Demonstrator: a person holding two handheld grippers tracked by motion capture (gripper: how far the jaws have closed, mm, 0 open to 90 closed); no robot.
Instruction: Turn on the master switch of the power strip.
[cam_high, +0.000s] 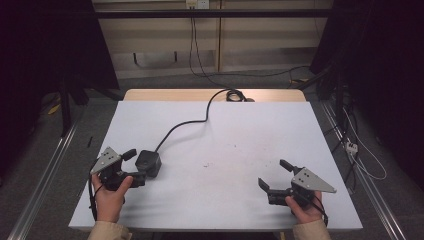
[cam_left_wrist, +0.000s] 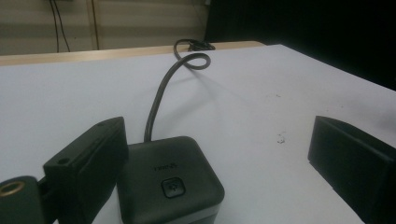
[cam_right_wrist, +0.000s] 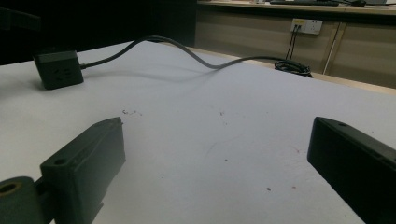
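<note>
The dark cube-shaped power block (cam_high: 148, 163) sits on the near-left part of the white table (cam_high: 240, 135), a small button on its top face and sockets on one side, as the right gripper view shows. It looks like hard, smooth plastic, rigid and probably fairly light, so I'd judge the flat opposite sides the place to clamp, low enough that it doesn't squirt out. Its thick cable (cam_high: 182, 125) runs off the back toward the far edge and ends in a coil there; it looks stiff enough to tug the block around when lifted. The left gripper (cam_high: 135, 164) has its jaws spread, the block just at their mouth, beside the near jaw and nothing pinched yet. The right gripper (cam_high: 274, 173) rests well apart at the near right, jaws wide and holding nothing. Between them the tabletop is bare, and the block stands near the left edge.
</note>
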